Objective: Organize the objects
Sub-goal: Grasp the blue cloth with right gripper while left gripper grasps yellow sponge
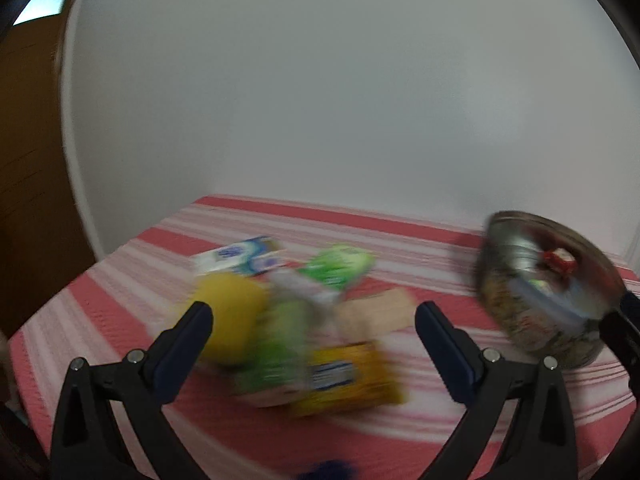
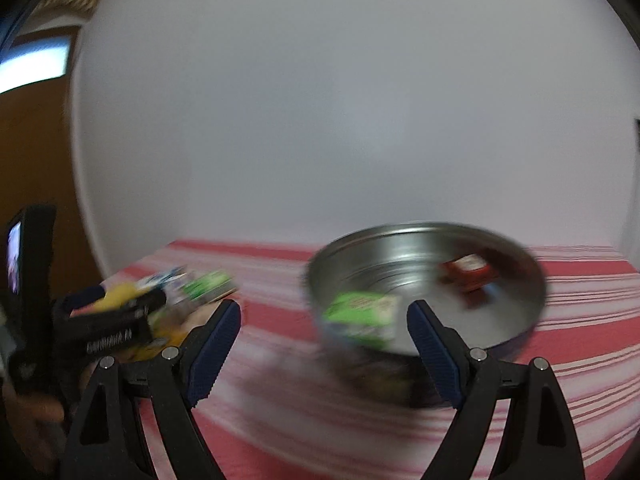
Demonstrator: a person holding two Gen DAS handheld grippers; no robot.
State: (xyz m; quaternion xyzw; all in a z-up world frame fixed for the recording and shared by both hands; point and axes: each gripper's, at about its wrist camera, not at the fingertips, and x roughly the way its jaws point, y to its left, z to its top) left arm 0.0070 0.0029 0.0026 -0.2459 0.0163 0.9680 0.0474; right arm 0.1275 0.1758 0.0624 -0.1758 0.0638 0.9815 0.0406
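Both views are motion-blurred. My left gripper [image 1: 314, 318] is open and empty above a pile of small packets: a yellow round thing [image 1: 230, 316], a green packet [image 1: 338, 266], a blue and white box [image 1: 240, 258], a yellow box [image 1: 348, 376] and a tan piece [image 1: 376, 314]. My right gripper [image 2: 324, 314] is open and empty in front of a steel bowl [image 2: 512, 312]. The bowl holds a green box [image 2: 362, 318] and a red packet [image 2: 468, 276]. The bowl also shows at the right of the left wrist view [image 1: 520, 320].
A red and white striped cloth [image 1: 400, 236] covers the table, which stands against a white wall [image 1: 320, 100]. A brown door [image 1: 28, 160] is at the left. The left gripper's body [image 2: 100, 328] shows at the left of the right wrist view.
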